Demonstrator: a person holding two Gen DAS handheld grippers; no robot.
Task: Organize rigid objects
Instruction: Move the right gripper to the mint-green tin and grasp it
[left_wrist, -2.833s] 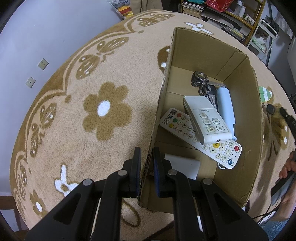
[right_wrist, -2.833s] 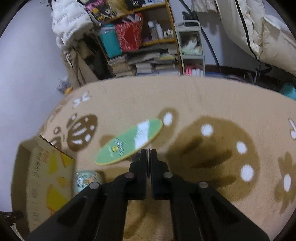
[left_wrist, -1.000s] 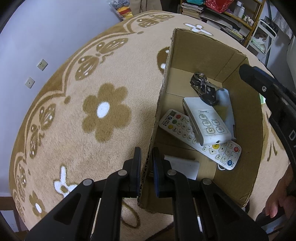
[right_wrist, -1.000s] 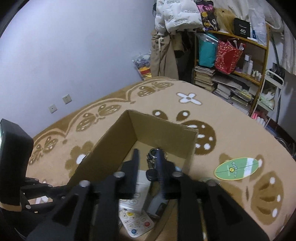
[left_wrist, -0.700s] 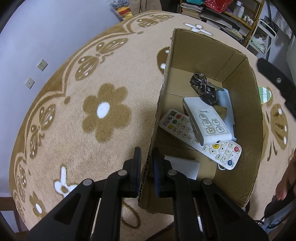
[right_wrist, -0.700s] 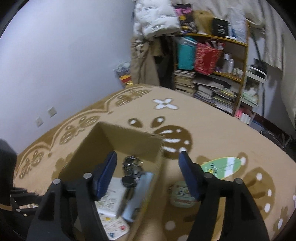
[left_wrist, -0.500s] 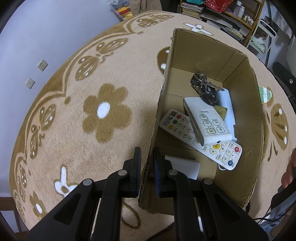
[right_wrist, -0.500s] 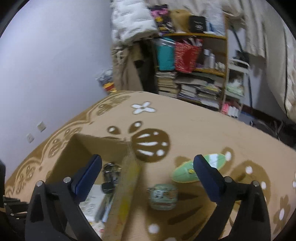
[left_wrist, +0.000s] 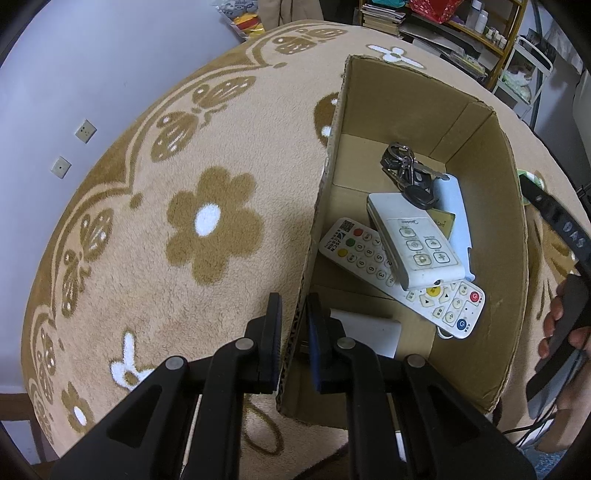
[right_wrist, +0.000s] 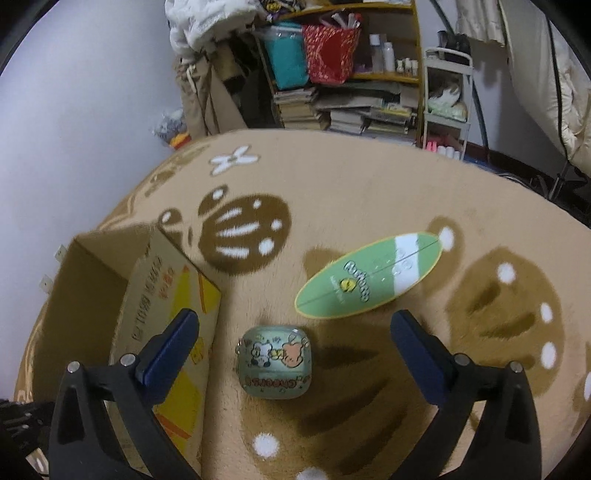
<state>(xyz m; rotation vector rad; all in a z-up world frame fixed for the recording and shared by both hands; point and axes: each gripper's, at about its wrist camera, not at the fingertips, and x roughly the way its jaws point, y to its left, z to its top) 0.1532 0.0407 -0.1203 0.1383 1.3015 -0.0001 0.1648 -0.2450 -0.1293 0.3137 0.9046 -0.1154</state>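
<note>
Cardboard box (left_wrist: 476, 192) wall pinched by left gripper (left_wrist: 293, 325). Right gripper (right_wrist: 295, 328) spread wide, empty, above cartoon case (right_wrist: 275, 363) on carpet (right_wrist: 369, 192), just beside box.

Risk: rounded case may slip from pads; left finger may catch box wall.

Count: two remotes (left_wrist: 413, 240), one key bunch (left_wrist: 406, 173), one green oval board (right_wrist: 369, 275).

Left gripper (left_wrist: 294, 334) was closed down, one finger on either side of a thin upright wall, pinching it near its lower end; fingers pointed forward and slightly downward. Right gripper (right_wrist: 295, 332) was spread wide, nothing between its blue-padded fingers (right_wrist: 168, 350), pointed downward toward the floor. The person's right hand (left_wrist: 563, 328) was wrapped around a black handle at the left camera's right edge.
</note>
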